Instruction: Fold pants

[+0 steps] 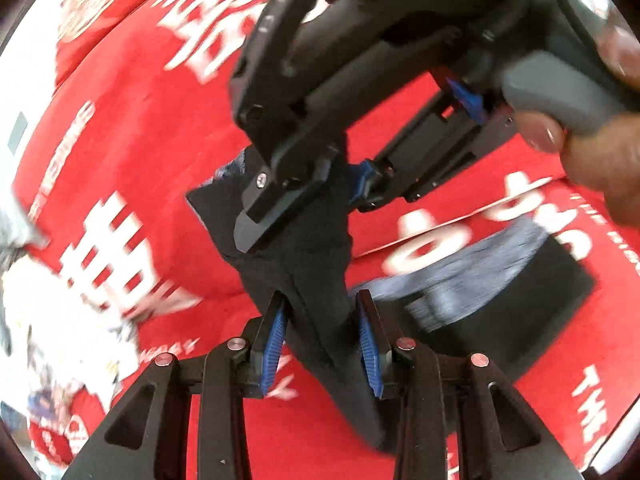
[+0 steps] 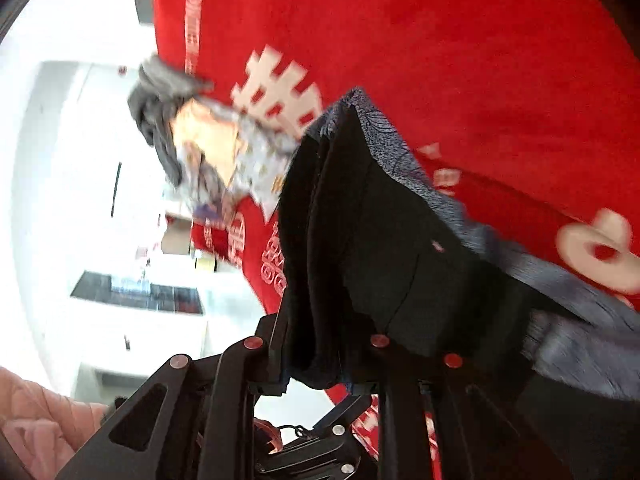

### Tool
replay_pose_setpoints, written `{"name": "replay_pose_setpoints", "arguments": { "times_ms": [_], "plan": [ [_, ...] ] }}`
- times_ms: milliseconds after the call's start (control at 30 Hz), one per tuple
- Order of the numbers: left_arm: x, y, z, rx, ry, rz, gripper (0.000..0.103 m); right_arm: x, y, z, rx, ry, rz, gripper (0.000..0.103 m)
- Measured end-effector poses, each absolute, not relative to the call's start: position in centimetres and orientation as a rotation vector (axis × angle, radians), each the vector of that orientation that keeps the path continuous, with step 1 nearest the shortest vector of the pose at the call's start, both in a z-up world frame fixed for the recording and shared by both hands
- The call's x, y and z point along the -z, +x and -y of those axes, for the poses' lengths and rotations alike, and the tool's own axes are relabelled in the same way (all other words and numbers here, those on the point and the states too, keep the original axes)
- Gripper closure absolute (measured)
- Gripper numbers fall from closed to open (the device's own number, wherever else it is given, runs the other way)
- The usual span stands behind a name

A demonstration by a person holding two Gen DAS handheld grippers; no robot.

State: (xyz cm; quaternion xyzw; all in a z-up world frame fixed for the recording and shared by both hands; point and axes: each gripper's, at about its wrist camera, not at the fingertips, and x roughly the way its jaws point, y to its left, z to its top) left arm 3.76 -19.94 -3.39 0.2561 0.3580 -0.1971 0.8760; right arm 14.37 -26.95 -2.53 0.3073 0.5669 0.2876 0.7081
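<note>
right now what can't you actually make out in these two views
- Right claw fingertips: right wrist view, buried in the dark pants.
- White lettering on the red cloth: both views, motion blur.
- Left claw: left wrist view, pads apart, contact with fabric unclear.

Your pants (image 1: pixel 308 256) are black, with a blue-grey patterned lining (image 2: pixel 384 136). The cloth (image 1: pixel 160 128) under them is red with white lettering. Your grippers' pads (image 1: pixel 370 340) are blue on black frames.

Right claw (image 2: pixel 316 360) clamps dark pants (image 2: pixel 360 248) above red cloth (image 2: pixel 440 60)
</note>
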Motion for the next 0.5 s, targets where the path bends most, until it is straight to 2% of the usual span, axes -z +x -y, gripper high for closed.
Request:
{"name": "replay_pose_setpoints", "arguments": {
  "times_ms": [233, 500],
  "plan": [
    [5.9, -0.8, 31.0, 0.643, 0.611, -0.762, 0.067, 5.2, 5.8, 40.9, -0.401, 0.859, -1.207, 0.082],
    [14.5, -4.8, 38.9, 0.767, 0.78, -0.916, 0.067, 16.4, -2.1, 48.5, -0.181, 1.062, -1.279, 0.082]
  ]
}}
